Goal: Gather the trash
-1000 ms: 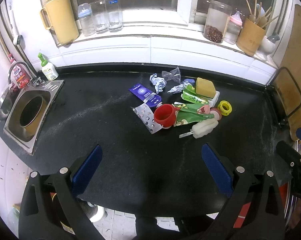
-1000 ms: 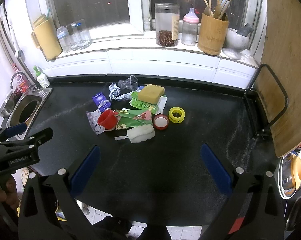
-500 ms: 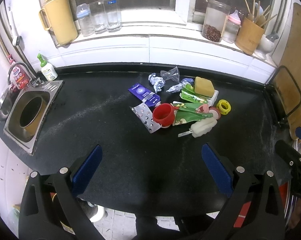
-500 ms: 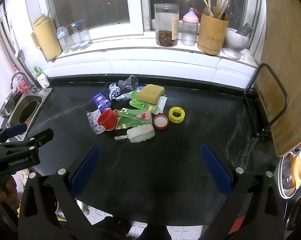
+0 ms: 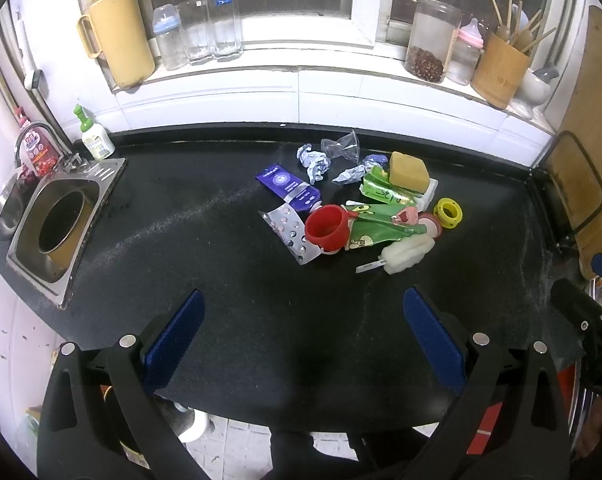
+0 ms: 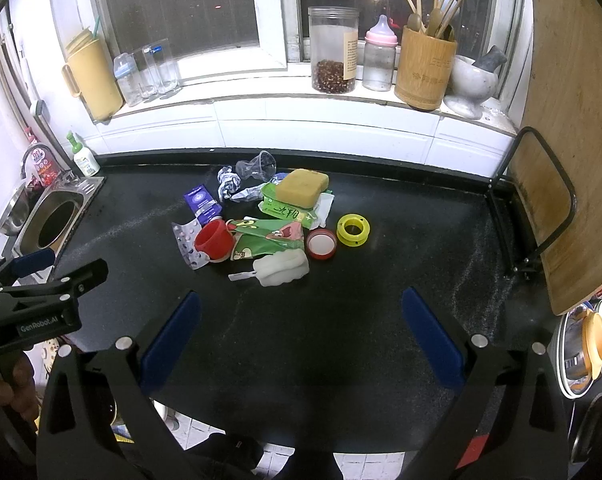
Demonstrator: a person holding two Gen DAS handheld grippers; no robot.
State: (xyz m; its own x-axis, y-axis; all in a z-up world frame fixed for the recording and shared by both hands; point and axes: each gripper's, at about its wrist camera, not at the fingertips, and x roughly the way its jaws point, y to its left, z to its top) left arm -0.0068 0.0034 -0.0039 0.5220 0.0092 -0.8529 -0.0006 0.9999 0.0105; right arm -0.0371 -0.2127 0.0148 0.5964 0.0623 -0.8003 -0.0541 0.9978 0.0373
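A heap of trash lies mid-counter: a red cup (image 5: 327, 227) (image 6: 215, 240), a pill blister (image 5: 291, 234), a purple packet (image 5: 287, 186), green wrappers (image 5: 377, 228) (image 6: 269, 238), crumpled foil (image 5: 313, 160), a clear plastic cup (image 6: 257, 166), a yellow sponge (image 6: 301, 187), a yellow ring (image 6: 353, 231), a red lid (image 6: 321, 243) and a white foam piece (image 6: 281, 269). My left gripper (image 5: 301, 332) hangs open near the counter's front edge, well short of the heap. My right gripper (image 6: 301, 332) is open too, equally far back. Both hold nothing.
A steel sink (image 5: 57, 226) sits at the counter's left end, with a soap bottle (image 5: 95, 140) behind it. The windowsill carries a yellow jug (image 5: 119, 40), jars, bottles and a bamboo utensil holder (image 6: 425, 68). A wooden board (image 6: 573, 120) leans in a rack at right.
Both grippers stay open and almost still. The left wrist view has drifted slightly, so the heap sits a touch further left in it.
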